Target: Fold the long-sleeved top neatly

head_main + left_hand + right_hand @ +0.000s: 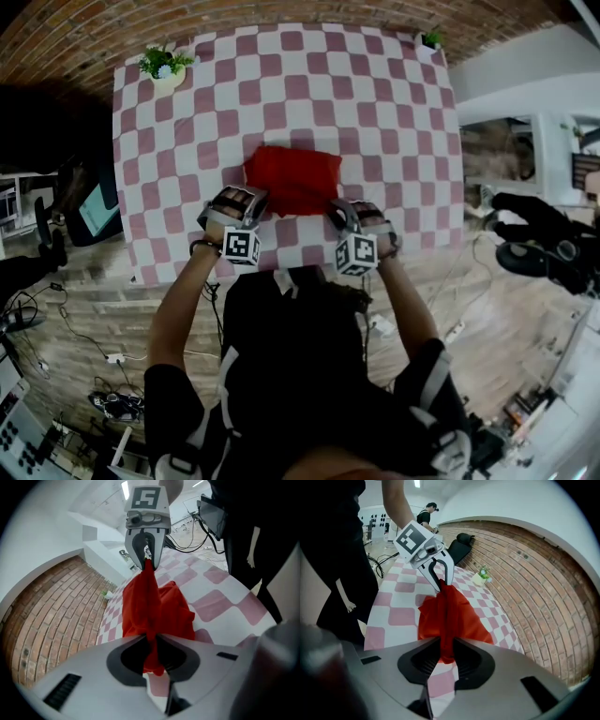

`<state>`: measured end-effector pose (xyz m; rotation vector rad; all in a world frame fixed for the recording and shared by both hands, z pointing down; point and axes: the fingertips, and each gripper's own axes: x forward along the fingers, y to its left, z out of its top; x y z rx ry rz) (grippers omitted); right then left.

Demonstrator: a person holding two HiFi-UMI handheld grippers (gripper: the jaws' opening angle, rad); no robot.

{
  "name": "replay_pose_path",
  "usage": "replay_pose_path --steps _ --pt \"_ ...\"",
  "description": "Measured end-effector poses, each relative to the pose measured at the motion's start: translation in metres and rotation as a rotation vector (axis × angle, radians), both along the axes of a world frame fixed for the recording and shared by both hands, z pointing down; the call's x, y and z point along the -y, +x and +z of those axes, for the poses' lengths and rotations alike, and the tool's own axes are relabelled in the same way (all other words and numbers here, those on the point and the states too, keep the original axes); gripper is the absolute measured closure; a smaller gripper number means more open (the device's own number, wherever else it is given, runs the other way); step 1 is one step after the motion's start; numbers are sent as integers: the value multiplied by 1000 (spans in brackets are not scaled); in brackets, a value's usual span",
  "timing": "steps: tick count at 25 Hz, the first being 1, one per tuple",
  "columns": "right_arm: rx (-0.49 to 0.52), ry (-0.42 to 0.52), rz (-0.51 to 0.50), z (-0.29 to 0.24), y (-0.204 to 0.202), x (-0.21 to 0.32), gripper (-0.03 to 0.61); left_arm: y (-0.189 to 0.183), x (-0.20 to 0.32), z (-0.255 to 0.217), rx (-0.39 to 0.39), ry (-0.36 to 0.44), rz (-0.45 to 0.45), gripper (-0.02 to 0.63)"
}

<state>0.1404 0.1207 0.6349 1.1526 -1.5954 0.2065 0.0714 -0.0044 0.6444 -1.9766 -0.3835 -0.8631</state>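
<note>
The red long-sleeved top [293, 178] lies bunched in a rough rectangle on the checked tablecloth [187, 141], near its front edge. My left gripper [246, 208] is shut on the top's near left edge; red cloth [150, 616] is pinched between its jaws and stretches across to the other gripper. My right gripper [339, 217] is shut on the near right edge, with a fold of the top [445, 616] clamped in its jaws. The cloth hangs taut between the two grippers, just above the table.
A small potted plant [166, 66] stands at the table's far left corner, another pot [429, 42] at the far right. A brick floor [375, 9] surrounds the table. A black office chair [539, 244] is at the right, cables and equipment at the left.
</note>
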Motion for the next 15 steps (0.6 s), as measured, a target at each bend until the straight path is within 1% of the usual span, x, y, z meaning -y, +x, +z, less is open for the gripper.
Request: replay_pose_path --steps 5,9,11,15 --pt "39 -62 15 28 -8 -10 497 -9 -11 23 77 4 45 560" --pt "61 -106 20 47 -9 -14 497 -13 -15 43 138 -29 48 558" --pt "54 -131 17 56 -10 -15 497 -14 -17 51 164 -29 55 558" --pt "37 -167 14 72 -10 -17 497 -15 -20 60 189 -6 69 560"
